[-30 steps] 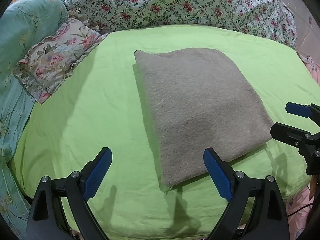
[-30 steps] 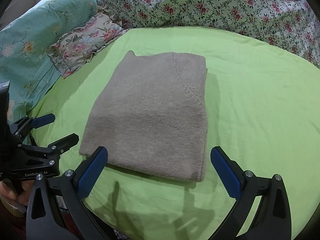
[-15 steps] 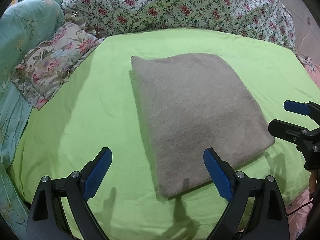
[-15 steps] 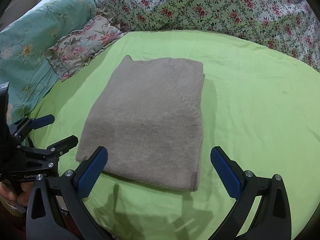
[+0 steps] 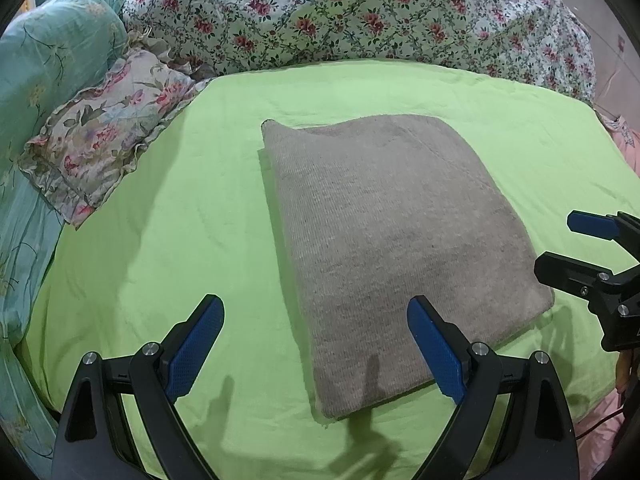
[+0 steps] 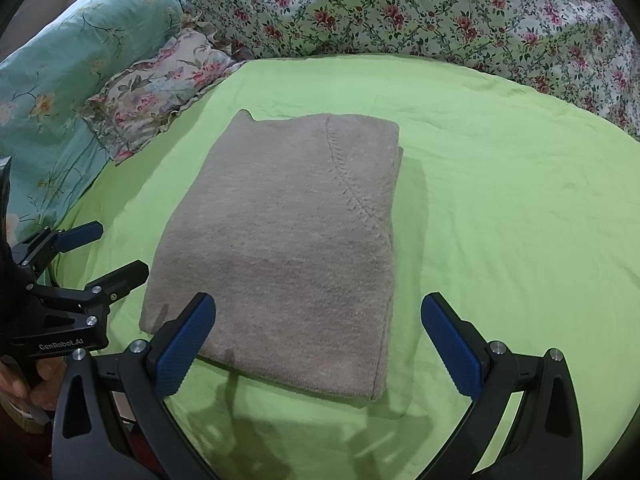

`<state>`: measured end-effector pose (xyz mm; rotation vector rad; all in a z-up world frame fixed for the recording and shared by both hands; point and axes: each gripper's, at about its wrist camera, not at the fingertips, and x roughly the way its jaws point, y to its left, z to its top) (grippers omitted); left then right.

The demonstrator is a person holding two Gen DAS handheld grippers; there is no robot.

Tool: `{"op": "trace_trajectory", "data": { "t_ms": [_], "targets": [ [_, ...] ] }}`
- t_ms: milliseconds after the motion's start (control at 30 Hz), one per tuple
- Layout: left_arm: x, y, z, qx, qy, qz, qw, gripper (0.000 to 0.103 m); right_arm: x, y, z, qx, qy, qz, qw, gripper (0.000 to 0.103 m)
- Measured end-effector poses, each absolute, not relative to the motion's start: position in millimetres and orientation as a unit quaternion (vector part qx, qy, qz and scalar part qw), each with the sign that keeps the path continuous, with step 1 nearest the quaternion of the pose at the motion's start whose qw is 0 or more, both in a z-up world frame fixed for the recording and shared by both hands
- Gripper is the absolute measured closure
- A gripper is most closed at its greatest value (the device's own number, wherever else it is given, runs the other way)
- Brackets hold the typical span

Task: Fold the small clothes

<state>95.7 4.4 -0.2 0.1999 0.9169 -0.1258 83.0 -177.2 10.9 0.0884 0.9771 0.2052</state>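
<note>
A grey knitted garment lies folded into a neat rectangle on the green sheet; it also shows in the right wrist view. My left gripper is open and empty, held above the garment's near left corner. My right gripper is open and empty, above the garment's near edge. Each gripper shows in the other's view, the right one at the right edge and the left one at the left edge. Neither touches the garment.
A floral frilled pillow lies at the left of the sheet. A teal floral quilt is piled further left. A white floral quilt runs along the back. Pink cloth shows at the right edge.
Both grippers have drawn back slightly and tilted, so the garment sits a little lower in both views. The garment has not moved. Both grippers stay open.
</note>
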Motion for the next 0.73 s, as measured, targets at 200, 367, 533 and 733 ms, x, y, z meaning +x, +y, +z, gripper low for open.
{"op": "trace_trajectory", "data": {
  "t_ms": [200, 367, 533, 733],
  "targets": [
    [97.2, 7.0, 0.5, 0.093, 0.441, -0.058, 0.890, 0.010, 83.4, -176.3, 10.9, 0.041, 0.469, 0.098, 0.877, 0.001],
    [97.7, 6.6, 1.2, 0.093, 0.442, -0.055, 0.890, 0.010, 87.5, -172.5, 12.6, 0.039, 0.469, 0.102, 0.876, 0.001],
    [98.8, 7.2, 1.5, 0.093, 0.442, -0.055, 0.890, 0.010, 88.9, -170.9, 13.3, 0.039, 0.469, 0.102, 0.877, 0.001],
    [102.8, 4.2, -0.5, 0.093, 0.442, -0.058, 0.890, 0.009, 88.7, -170.6, 11.1, 0.047, 0.471, 0.100, 0.875, 0.001]
  ]
}}
